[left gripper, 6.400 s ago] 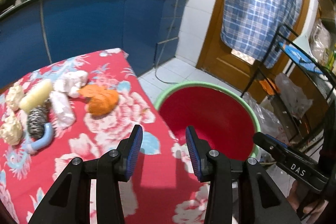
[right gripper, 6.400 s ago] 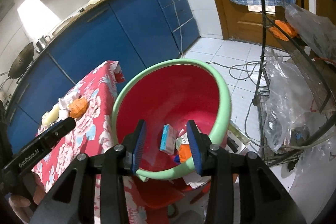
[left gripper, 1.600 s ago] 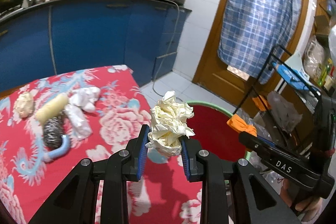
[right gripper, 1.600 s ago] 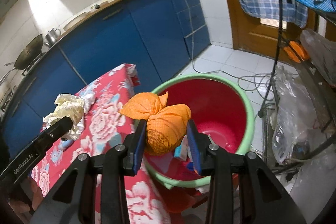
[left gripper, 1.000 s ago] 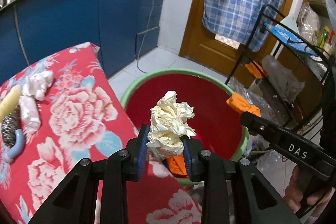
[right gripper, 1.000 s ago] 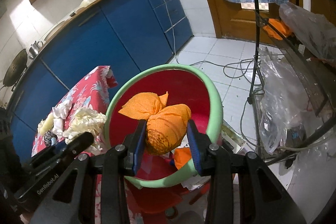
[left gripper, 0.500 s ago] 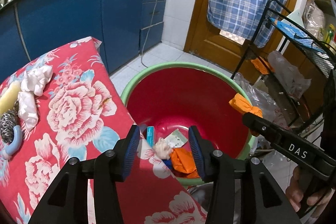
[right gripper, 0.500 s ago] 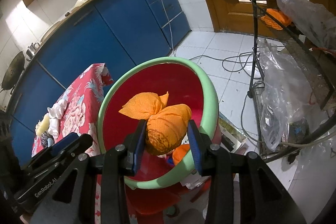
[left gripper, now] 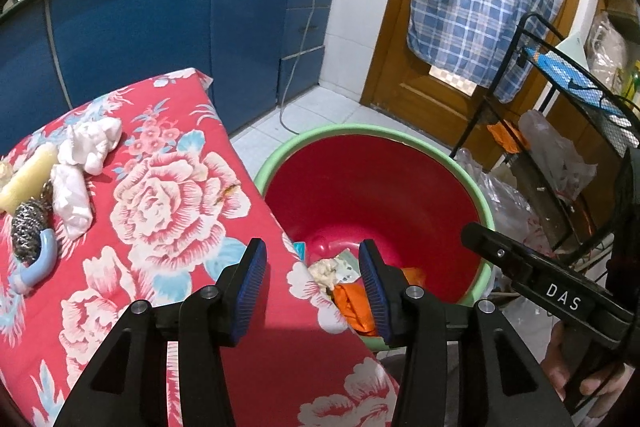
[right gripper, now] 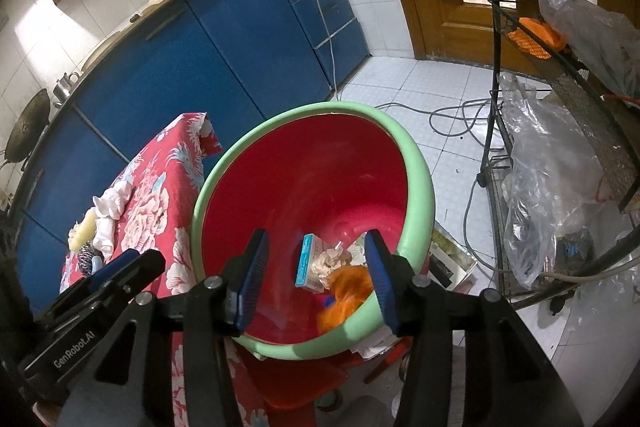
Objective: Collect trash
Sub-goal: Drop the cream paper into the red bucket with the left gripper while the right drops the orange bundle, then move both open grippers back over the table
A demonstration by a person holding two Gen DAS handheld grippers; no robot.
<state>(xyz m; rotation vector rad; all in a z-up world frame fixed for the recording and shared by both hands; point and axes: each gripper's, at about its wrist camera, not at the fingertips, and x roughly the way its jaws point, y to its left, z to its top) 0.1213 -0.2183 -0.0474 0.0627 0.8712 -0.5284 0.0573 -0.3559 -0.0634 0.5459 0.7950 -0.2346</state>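
left gripper: black two-finger gripper with blue ribbed pads, jaws spread wide, nothing between them. Hovers over the table edge, pointing forward and down at the bin.
right gripper: same build, jaws spread, empty. Angled down over the bin's near rim; its black body, lettered DAS, shows at right in the left wrist view.
bin: round plastic tub, glossy red inside with a pale green rolled rim, standing just beside the table end.
trash in bin: crumpled cream paper wad, soft orange mesh bag (blurred), small teal-edged carton, all at the bottom, touching each other.
table: red cloth with a pink and white rose print, slightly wrinkled.
trash on table: two crumpled white tissue lumps, smooth pale yellow cylinder, steel wool scrubber with a light blue curved handle. Clustered at the far left, well apart from the left gripper.
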